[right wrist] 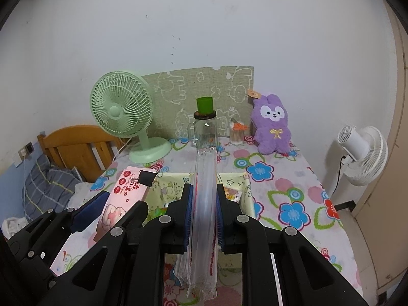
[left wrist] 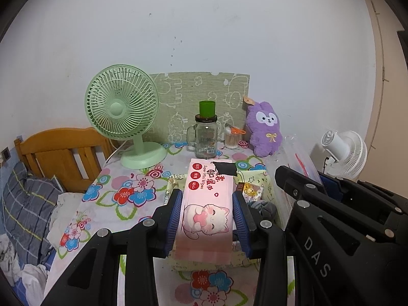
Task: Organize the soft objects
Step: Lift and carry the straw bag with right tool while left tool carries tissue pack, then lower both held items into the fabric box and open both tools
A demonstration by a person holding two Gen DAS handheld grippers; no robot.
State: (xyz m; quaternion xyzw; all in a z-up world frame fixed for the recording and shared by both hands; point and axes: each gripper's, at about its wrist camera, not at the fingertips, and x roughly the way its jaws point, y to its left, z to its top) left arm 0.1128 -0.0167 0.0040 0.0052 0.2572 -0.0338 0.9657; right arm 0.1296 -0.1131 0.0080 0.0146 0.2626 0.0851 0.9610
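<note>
Through the left wrist camera we see our left gripper [left wrist: 207,206] pinching the pink wipes pack [left wrist: 207,199] over the fabric bin [left wrist: 257,181], which holds grey cloth unseen in the other view. Through the right, our right gripper [right wrist: 204,204] is pressed together on a clear plastic bag [right wrist: 204,204] above the bin [right wrist: 237,178], hiding its middle. We count two fans, one jar [right wrist: 205,130], one plush [right wrist: 271,125].

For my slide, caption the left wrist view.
Left gripper clamps pink wet-wipes pack above patterned fabric bin.

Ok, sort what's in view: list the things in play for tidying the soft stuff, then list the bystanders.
In play: pink wipes pack in left tool; clear plastic bag in right tool; fabric bin; purple plush bunny.
Bystanders: green fan; glass jar; white fan.
</note>
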